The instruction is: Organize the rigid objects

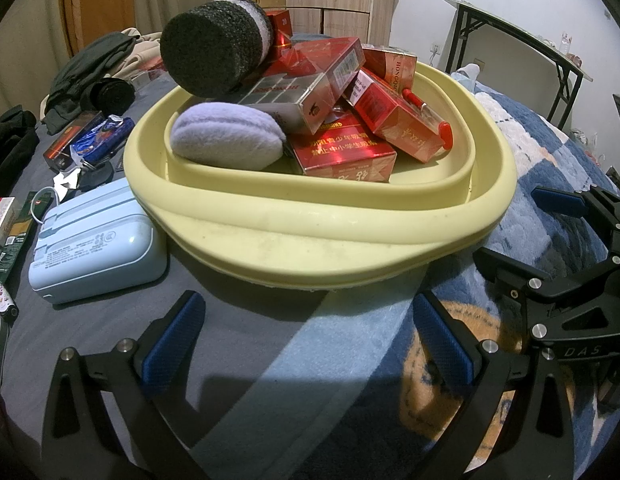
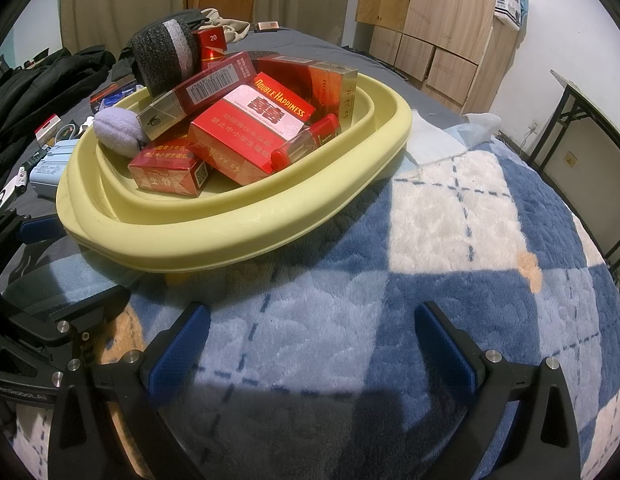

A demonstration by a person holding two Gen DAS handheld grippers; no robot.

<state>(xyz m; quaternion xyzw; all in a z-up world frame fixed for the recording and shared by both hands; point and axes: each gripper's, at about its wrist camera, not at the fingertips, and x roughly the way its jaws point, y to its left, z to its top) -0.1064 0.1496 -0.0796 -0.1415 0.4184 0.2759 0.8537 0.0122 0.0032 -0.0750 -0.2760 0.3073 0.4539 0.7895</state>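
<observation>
A pale yellow basin sits on the bed. It holds several red cigarette boxes, a dark foam roll, a lilac plush puff and a red-capped clear tube. My left gripper is open and empty, just in front of the basin. My right gripper is open and empty over the blanket, to the right of the left one; it also shows at the right edge of the left wrist view.
A light blue case lies left of the basin. Beyond it are a blue wrapper, small boxes, dark clothes and a green box. A blue-white plaid blanket covers the right side. A black-legged table stands at right.
</observation>
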